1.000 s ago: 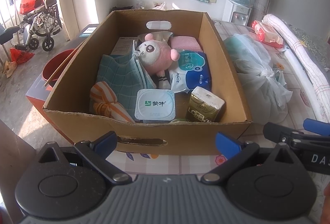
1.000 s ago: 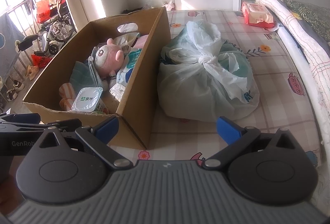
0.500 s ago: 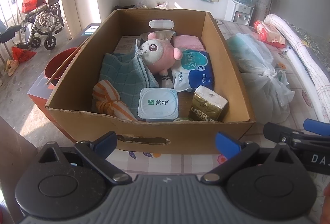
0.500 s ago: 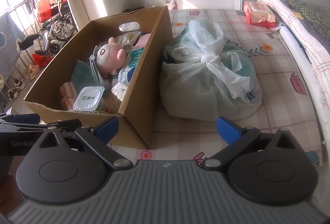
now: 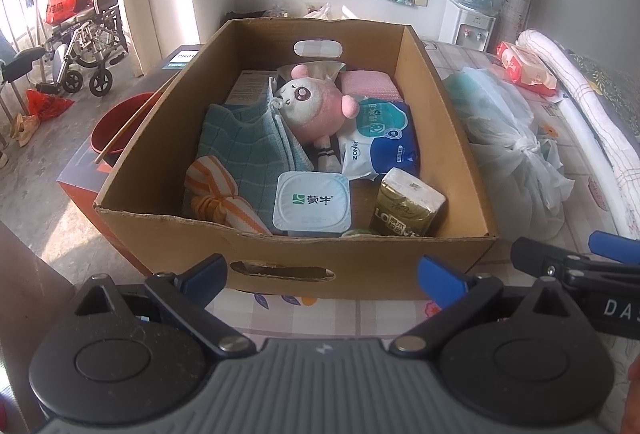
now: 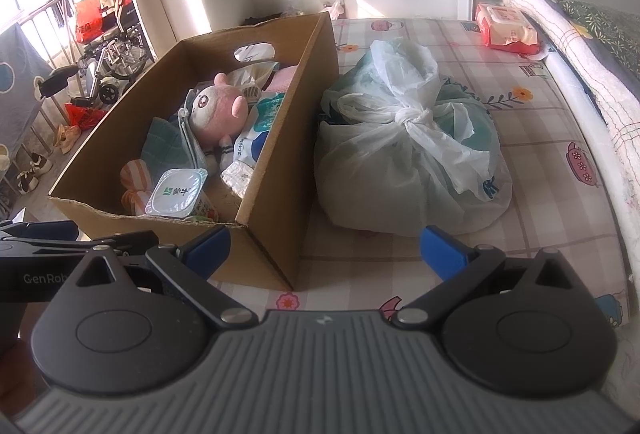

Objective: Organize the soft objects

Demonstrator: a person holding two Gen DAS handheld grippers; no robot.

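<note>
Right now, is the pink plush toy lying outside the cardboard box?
No, the pink plush toy lies inside the cardboard box, among the other items.

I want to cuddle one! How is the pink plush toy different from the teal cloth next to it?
The pink plush toy is round and puffy, with a face; the teal cloth is flat, folded and checked. The toy is pink and cream; the cloth is one teal colour. The toy lies further back in the cardboard box, leaning on the cloth. Both look soft, and both are in the box.

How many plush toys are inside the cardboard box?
1. The pink plush toy lies toward the back of the cardboard box, between the teal cloth and the blue wipes pack. Others may be hidden underneath.
</note>
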